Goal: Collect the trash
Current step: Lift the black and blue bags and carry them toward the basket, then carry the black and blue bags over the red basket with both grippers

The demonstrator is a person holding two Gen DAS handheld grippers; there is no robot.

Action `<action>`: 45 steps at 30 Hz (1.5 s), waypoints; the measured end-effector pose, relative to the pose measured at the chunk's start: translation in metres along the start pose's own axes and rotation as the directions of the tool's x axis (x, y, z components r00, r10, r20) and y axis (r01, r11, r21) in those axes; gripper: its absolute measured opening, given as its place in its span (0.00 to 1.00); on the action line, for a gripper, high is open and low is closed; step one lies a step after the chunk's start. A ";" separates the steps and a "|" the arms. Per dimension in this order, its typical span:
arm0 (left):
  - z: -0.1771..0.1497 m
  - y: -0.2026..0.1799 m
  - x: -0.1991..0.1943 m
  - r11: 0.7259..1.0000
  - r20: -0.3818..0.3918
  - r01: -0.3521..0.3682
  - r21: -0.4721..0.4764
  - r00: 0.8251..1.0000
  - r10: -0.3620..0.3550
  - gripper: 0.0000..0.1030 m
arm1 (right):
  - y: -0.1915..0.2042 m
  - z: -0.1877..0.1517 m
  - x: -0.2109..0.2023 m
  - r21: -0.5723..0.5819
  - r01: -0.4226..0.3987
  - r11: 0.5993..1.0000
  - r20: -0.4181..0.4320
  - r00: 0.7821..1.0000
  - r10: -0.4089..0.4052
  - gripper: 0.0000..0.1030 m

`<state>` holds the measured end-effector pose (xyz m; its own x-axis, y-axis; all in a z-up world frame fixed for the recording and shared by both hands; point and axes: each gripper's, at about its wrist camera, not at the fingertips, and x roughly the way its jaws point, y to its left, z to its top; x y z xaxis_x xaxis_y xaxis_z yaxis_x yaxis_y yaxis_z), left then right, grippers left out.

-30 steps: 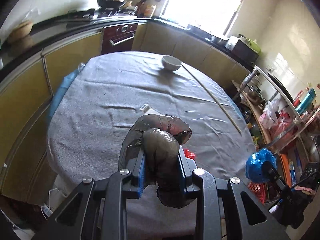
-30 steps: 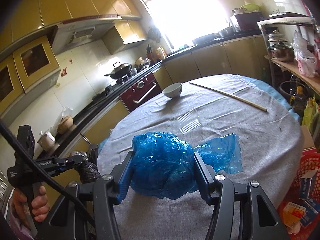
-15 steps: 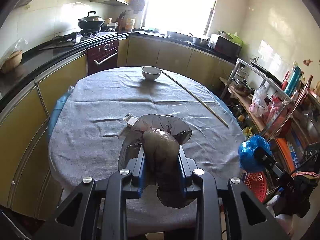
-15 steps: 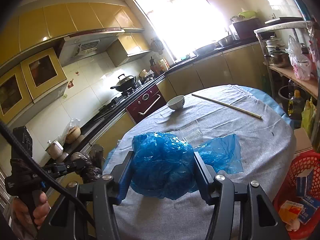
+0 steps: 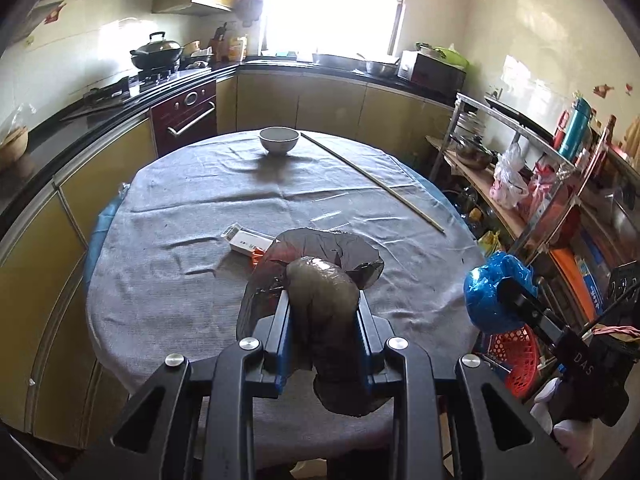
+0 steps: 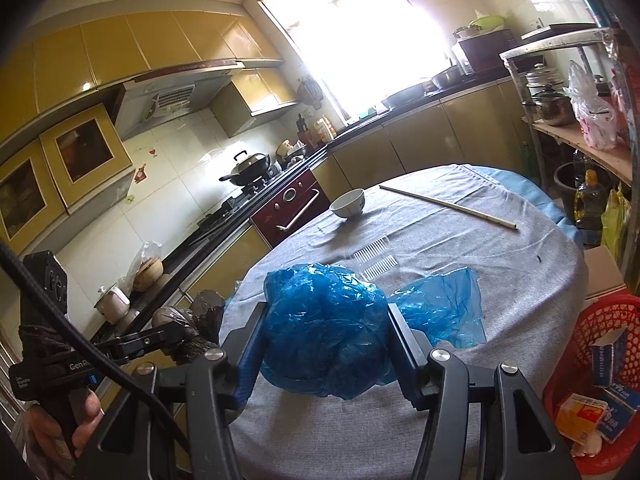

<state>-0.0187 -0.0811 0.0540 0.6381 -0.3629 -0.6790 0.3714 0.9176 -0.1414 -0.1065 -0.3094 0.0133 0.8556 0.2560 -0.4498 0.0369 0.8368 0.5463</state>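
My left gripper (image 5: pixel 322 308) is shut on a crumpled dark grey plastic bag (image 5: pixel 320 296), held above the near edge of the round table (image 5: pixel 200 200). My right gripper (image 6: pixel 326 332) is shut on a crumpled blue plastic bag (image 6: pixel 324 328), also above the table's near edge; it shows in the left wrist view (image 5: pixel 494 298) at the right. A small white box (image 5: pixel 246 240) with an orange scrap beside it lies on the grey cloth just beyond the dark bag. A red mesh basket (image 6: pixel 596 332) with cartons in it stands on the floor at the right.
A white bowl (image 5: pixel 279 140) and a long thin stick (image 5: pixel 372 182) lie at the table's far side. Yellow cabinets and a stove run along the left and back. A cluttered metal shelf rack (image 5: pixel 540 184) stands to the right.
Both grippers have drawn back and risen from the table, still holding their bags. The white box has come into view beyond the dark bag, and the red basket shows more fully.
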 end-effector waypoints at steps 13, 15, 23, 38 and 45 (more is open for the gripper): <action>-0.001 -0.039 0.006 0.997 -0.016 0.012 0.077 1.000 -0.011 0.28 | -0.026 -0.003 -0.023 0.047 0.016 0.999 0.024 1.000 -0.017 0.58; -0.001 -0.044 0.006 0.996 -0.017 0.014 0.085 1.000 -0.012 0.28 | -0.029 -0.003 -0.026 0.051 0.016 0.999 0.028 0.999 -0.018 0.58; -0.003 -0.069 0.010 0.991 -0.027 0.022 0.133 0.999 -0.019 0.28 | -0.043 -0.004 -0.038 0.079 0.018 0.997 0.044 0.999 -0.021 0.58; -0.009 -0.127 0.022 0.970 -0.040 0.098 0.222 0.995 -0.092 0.28 | -0.084 -0.006 -0.071 0.140 0.047 0.989 0.075 0.996 -0.058 0.58; -0.016 -0.154 0.031 0.952 -0.052 0.159 0.263 0.987 -0.151 0.28 | -0.107 -0.007 -0.088 0.180 0.068 0.981 0.089 0.992 -0.085 0.58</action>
<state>-0.0668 -0.2307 0.0429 0.5387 -0.4879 -0.6868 0.6325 0.7728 -0.0529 -0.1894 -0.4180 -0.0103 0.8922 0.1398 -0.4296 0.1870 0.7514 0.6328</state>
